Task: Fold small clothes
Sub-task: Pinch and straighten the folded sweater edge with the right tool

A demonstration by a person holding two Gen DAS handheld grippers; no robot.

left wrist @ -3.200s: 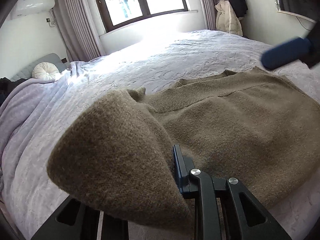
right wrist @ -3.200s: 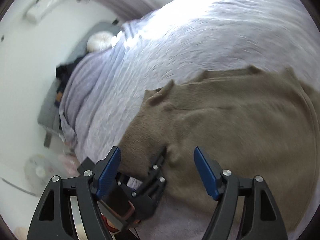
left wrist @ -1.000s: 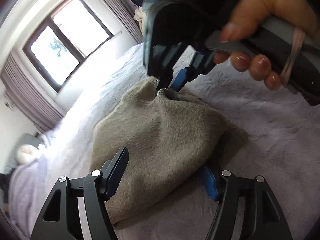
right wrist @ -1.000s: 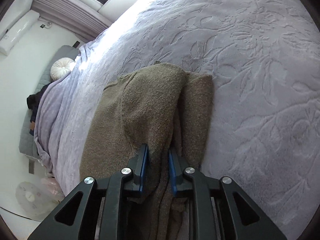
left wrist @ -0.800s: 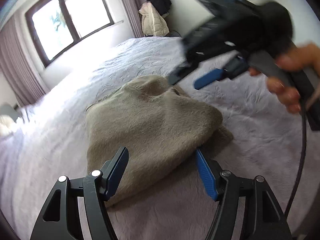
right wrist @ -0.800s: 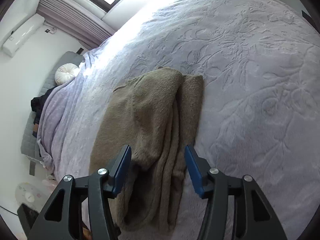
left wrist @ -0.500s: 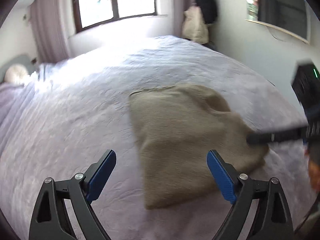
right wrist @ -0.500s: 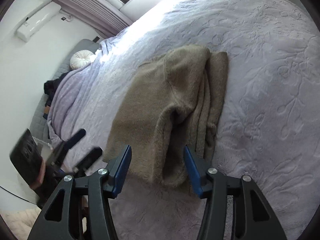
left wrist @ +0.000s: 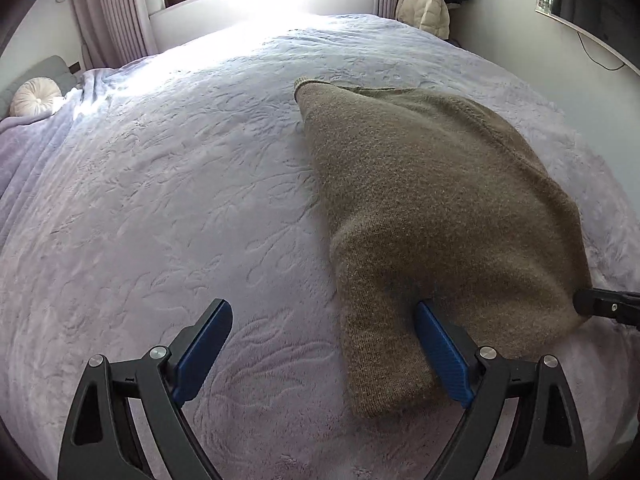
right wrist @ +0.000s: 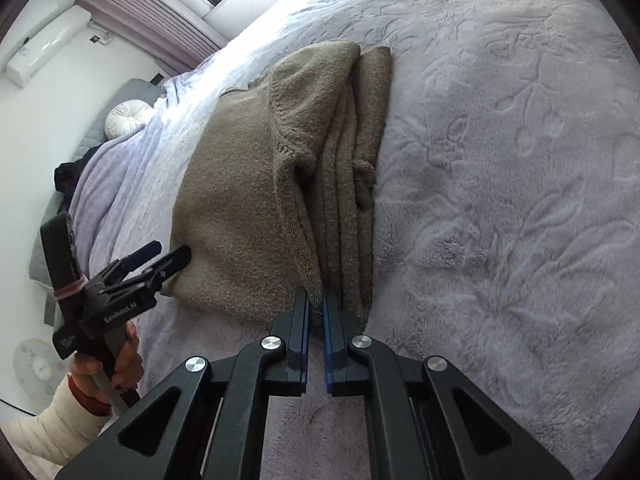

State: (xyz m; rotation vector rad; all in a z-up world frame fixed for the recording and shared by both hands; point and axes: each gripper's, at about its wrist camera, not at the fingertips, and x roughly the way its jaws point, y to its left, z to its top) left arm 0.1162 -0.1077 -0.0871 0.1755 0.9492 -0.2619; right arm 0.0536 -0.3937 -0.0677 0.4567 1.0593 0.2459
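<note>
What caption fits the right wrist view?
Right gripper shut on the folded brown sweater's near edge, on a lilac bedspread.

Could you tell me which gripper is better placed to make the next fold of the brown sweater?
Right, probably. The right gripper is shut on the sweater's near edge, while the left gripper is open, holding nothing.

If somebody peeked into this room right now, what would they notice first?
A fuzzy brown sweater, folded over, lies on a big lilac bedspread. The right tongs are pinched shut on its near edge, and the left tongs stand wide open over its other near corner. A round white cushion sits far off by the curtains.
</note>
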